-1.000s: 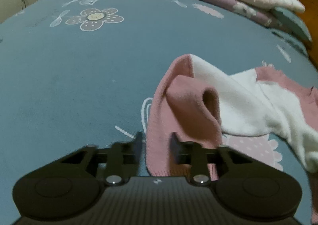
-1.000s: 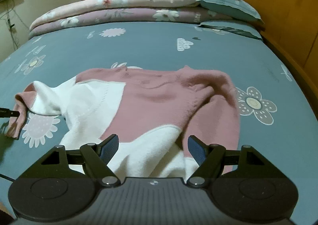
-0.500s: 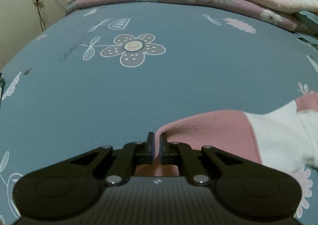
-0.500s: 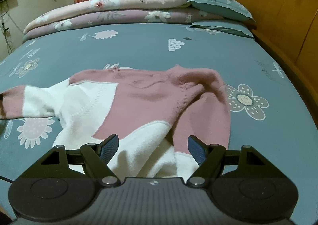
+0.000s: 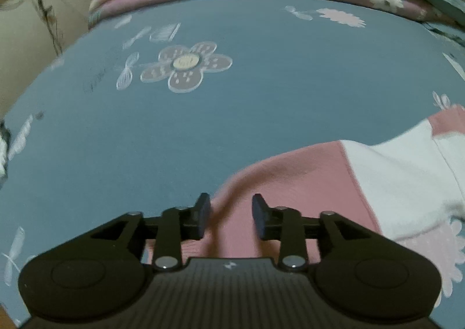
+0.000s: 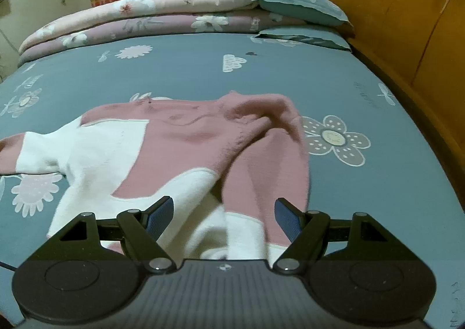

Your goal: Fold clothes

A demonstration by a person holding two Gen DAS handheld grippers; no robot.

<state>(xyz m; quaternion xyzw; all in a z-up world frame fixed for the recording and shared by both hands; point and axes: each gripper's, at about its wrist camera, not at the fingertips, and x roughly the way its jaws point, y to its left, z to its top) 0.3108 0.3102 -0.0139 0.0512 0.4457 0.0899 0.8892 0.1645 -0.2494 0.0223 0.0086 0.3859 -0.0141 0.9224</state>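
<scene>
A pink and white sweater (image 6: 180,143) lies spread on the blue floral bedsheet (image 6: 290,73). Its left sleeve (image 5: 334,178) stretches out flat toward the left, pink at the cuff and white further in. My left gripper (image 5: 231,212) hangs open just over the pink cuff end, which lies loose between the fingers. In the right wrist view the right sleeve (image 6: 270,172) is folded down over the body. My right gripper (image 6: 223,215) is open above the white hem and that sleeve's cuff, holding nothing.
Folded pink and mauve quilts (image 6: 162,18) and blue pillows (image 6: 302,6) line the far side of the bed. A wooden headboard (image 6: 407,23) runs along the right. A wall with hanging cords (image 5: 46,18) stands beyond the bed's left edge.
My left gripper shut on the pink cuff, pulled the sleeve out straight to the left, then opened and let it go. The right gripper stayed open and edged closer to the hem.
</scene>
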